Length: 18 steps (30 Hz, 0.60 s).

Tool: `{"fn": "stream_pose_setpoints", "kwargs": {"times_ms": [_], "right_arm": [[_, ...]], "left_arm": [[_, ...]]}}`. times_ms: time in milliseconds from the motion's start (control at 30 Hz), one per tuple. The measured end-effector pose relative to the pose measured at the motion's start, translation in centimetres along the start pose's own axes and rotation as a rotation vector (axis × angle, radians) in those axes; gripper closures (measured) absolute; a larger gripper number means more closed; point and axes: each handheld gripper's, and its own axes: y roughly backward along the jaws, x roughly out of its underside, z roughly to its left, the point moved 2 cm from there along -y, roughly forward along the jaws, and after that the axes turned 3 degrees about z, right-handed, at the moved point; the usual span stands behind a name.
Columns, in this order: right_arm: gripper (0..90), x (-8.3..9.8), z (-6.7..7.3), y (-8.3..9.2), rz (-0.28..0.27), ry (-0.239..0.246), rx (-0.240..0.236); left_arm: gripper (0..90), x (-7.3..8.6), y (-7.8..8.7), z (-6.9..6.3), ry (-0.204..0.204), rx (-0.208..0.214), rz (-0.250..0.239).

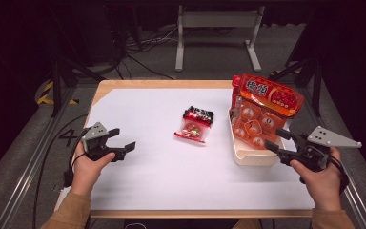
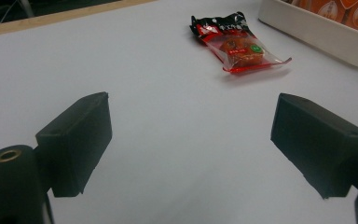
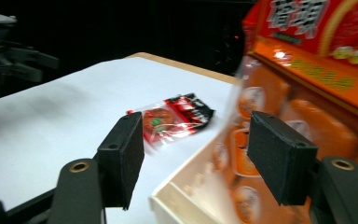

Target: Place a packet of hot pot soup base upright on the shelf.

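A: Where's the big orange bag (image 1: 265,109)?
B: Standing in the white tray (image 1: 248,157), far right of the surface (image 1: 147,167); the right tool (image 1: 277,141) is spread beside it, gripping nothing.
A: The left tool (image 1: 122,140)?
B: Spread too (small red packet (image 1: 194,124) lies mid-surface).

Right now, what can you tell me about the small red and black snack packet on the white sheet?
The small red and black snack packet is a glossy plastic wrapper, black at one end and red with a clear window over a round orange-brown snack and a green dot. It looks sealed and lies flat near the sheet's middle, apart from the cream tray, with nothing touching it.
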Motion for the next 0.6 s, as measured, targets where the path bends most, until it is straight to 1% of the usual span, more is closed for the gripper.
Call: {"fn": "stream_pose_setpoints", "kwargs": {"times_ms": [33, 100, 167, 200, 233, 300, 367, 400, 433, 500, 600], "right_arm": [[37.1, 0.1, 0.3, -0.3, -0.001, 0.005, -0.009], [37.2, 0.2, 0.8, -0.7, 0.016, 0.019, -0.024], [37.2, 0.2, 1.1, -0.9, 0.016, 0.015, -0.039], [37.2, 0.2, 1.2, -1.0, 0.016, 0.015, -0.046], [37.2, 0.2, 1.3, -1.2, 0.020, 0.021, -0.048], [37.1, 0.3, 1.6, -1.5, 0.029, 0.027, -0.063], [37.1, 0.3, 2.0, -1.7, 0.031, 0.032, -0.074], [37.2, 0.2, 2.1, -1.8, 0.034, 0.039, -0.080], [37.2, 0.2, 2.3, -1.9, 0.035, 0.042, -0.082], [37.1, 0.1, 2.4, -2.0, 0.032, 0.046, -0.090], [37.2, 0.0, 2.9, -2.2, 0.032, 0.057, -0.103]], "left_arm": [[13.5, 0.0, 0.0, 0.0, 0.002, 0.001, 0.004], [13.6, -0.1, 0.0, 0.0, 0.008, 0.003, -0.005], [12.5, -0.3, -0.1, 0.0, 0.022, 0.003, -0.012], [11.7, -0.4, -0.1, 0.1, 0.020, 0.004, -0.016], [11.3, -0.5, -0.2, 0.0, 0.030, 0.008, -0.017], [9.7, -0.8, -0.4, -0.1, 0.029, 0.007, -0.013], [7.9, -1.1, -0.8, -0.2, 0.039, 0.008, -0.006], [7.8, -1.4, -1.0, -0.3, 0.050, 0.013, -0.009], [7.5, -1.6, -1.3, -0.4, 0.064, 0.030, -0.015], [7.6, -1.8, -1.6, -0.5, 0.062, 0.037, -0.015], [9.3, -2.4, -2.5, -1.1, 0.039, 0.040, -0.005]]}}
